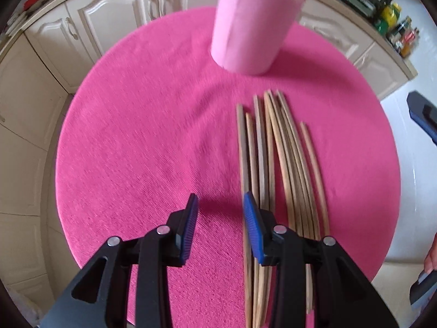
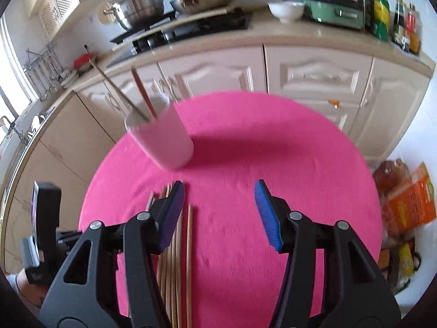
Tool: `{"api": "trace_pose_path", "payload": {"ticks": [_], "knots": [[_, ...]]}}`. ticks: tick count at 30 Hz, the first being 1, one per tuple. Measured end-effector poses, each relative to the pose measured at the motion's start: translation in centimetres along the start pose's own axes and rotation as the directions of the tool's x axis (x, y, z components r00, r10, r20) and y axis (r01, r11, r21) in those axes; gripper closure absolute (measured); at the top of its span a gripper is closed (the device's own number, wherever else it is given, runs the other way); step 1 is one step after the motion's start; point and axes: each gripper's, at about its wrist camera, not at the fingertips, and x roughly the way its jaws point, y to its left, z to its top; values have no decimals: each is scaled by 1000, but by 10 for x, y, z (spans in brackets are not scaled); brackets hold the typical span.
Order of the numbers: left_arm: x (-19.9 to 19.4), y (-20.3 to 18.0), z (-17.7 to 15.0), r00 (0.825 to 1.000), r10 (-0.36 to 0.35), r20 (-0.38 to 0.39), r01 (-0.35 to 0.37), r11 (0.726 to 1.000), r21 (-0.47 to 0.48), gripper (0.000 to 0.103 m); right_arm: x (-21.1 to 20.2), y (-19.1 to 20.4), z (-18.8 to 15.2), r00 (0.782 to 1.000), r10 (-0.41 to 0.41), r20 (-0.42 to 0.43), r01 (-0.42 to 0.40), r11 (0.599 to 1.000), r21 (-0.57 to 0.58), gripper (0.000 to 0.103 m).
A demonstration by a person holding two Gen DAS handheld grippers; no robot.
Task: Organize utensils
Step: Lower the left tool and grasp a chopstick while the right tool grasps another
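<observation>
Several wooden chopsticks [image 1: 275, 150] lie side by side on a round table under a pink cloth [image 1: 136, 136]. My left gripper [image 1: 221, 205] hangs open just above the cloth. Nothing lies between its pads, and its right pad overlaps the leftmost stick. Behind stands a pink cup [image 1: 251, 27] with a stick leaning out of it. In the right wrist view the right gripper [image 2: 220, 191] is open over bare cloth [image 2: 300, 164], with the chopsticks [image 2: 188, 235] beside and under its left finger. The cup [image 2: 164, 139] holds a few sticks [image 2: 142, 93]. The left gripper's body [image 2: 46, 218] shows at the left edge.
Cream kitchen cabinets [image 2: 314, 73] run behind the table. On the counter are a stove with pans [image 2: 169, 2], a white bowl [image 2: 285, 11], a green appliance [image 2: 333, 2] and bottles [image 2: 393, 19]. Bags and packets [image 2: 407, 205] sit on the floor at the right.
</observation>
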Motion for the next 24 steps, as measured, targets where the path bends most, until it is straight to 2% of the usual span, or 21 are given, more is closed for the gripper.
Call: {"api": "trace_pose_path", "payload": {"ticks": [8, 17, 24], "knots": [[9, -15, 0, 999, 28, -26, -27, 998, 50, 68, 20, -1, -27, 994, 5, -105, -5, 1000, 3, 50], [9, -26, 10, 990, 130, -59, -124, 987, 97, 68, 32, -1, -30, 984, 17, -177, -18, 1000, -3, 50], [11, -31, 20, 985, 160, -72, -154, 985, 79, 68, 40, 1, -34, 974, 15, -224, -18, 1000, -12, 50]]}}
